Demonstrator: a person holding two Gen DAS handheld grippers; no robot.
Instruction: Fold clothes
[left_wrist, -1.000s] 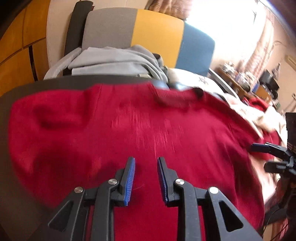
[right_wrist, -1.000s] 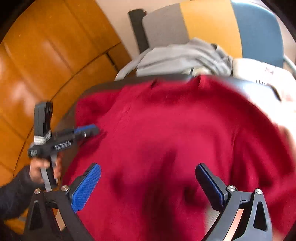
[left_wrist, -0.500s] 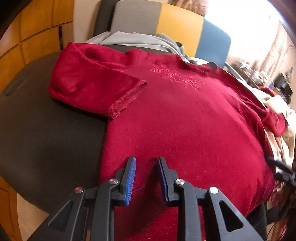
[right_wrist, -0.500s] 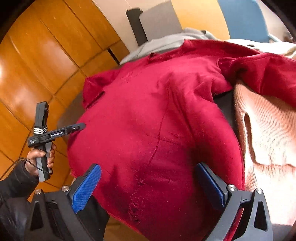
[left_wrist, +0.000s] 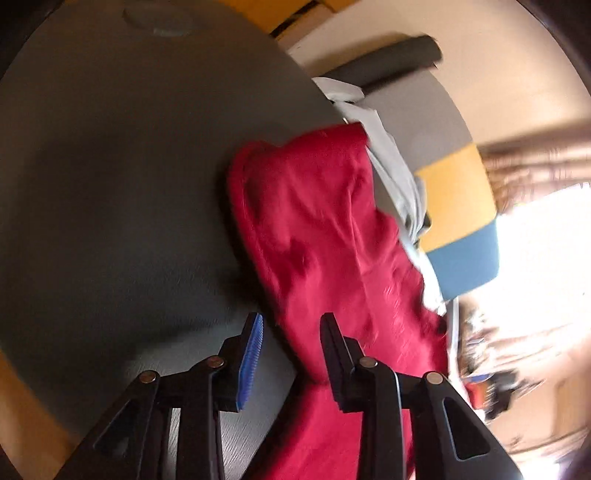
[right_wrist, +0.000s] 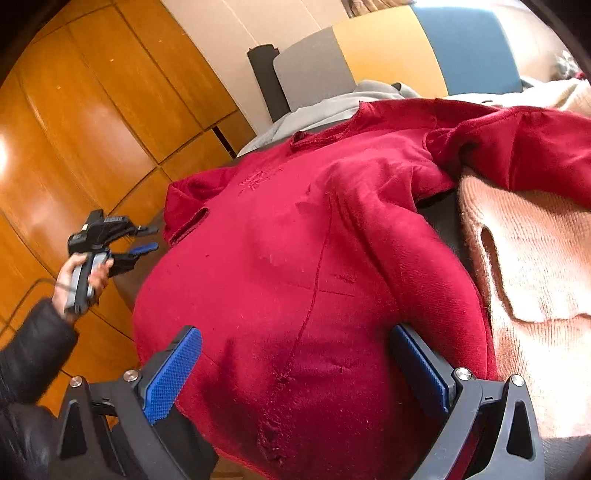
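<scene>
The red sweater (right_wrist: 295, 258) lay flat on the dark table (left_wrist: 110, 184), its sleeve just ahead of the left gripper (left_wrist: 291, 350), whose jaws had just been opening with nothing between them. The right gripper (right_wrist: 295, 373) hung wide open over the hem.

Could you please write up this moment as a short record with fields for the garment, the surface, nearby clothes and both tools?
garment: red sweater, spread flat, front up
surface: dark round table
nearby clothes: grey garment beyond the collar; pink knit beside it
left tool: open, jaws just been opening, over the sweater's edge, gripping nothing
right tool: wide open above the hem
</scene>
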